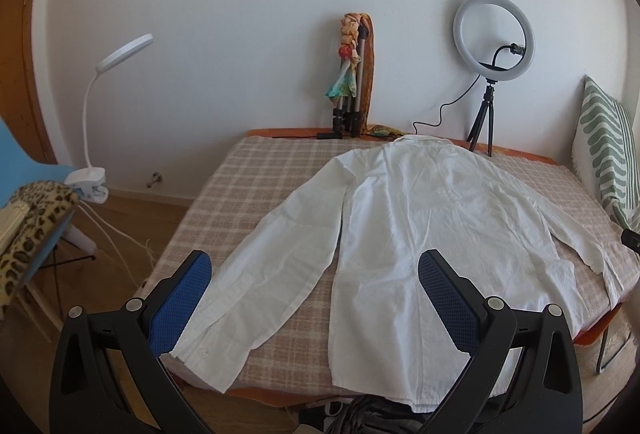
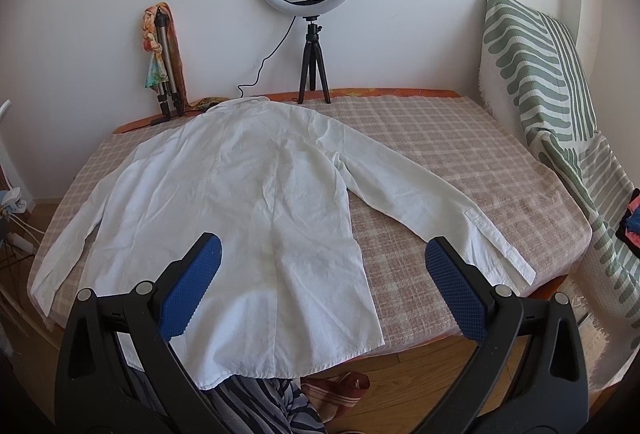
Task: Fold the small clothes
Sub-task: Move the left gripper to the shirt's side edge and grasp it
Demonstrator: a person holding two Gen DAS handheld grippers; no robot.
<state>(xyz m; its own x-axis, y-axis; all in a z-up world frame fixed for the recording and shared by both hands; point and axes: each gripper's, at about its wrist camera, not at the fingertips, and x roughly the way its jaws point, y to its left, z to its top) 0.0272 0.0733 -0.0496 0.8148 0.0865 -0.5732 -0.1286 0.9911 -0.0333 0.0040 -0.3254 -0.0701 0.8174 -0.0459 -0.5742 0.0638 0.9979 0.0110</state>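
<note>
A white long-sleeved shirt (image 2: 248, 202) lies spread back-up on the checked tablecloth (image 2: 460, 154), collar toward twelve o'clock, hem hanging just over the near edge at six, sleeves angled out toward four and eight. The left gripper (image 1: 314, 298) and right gripper (image 2: 322, 274) both hover above it, jaws spread wide, holding nothing. The overhanging hem is the risk: tugging one sleeve (image 2: 432, 206) could probably drag the whole shirt off the table. A thin grip could slip off a cuff or catch the cloth beneath.
</note>
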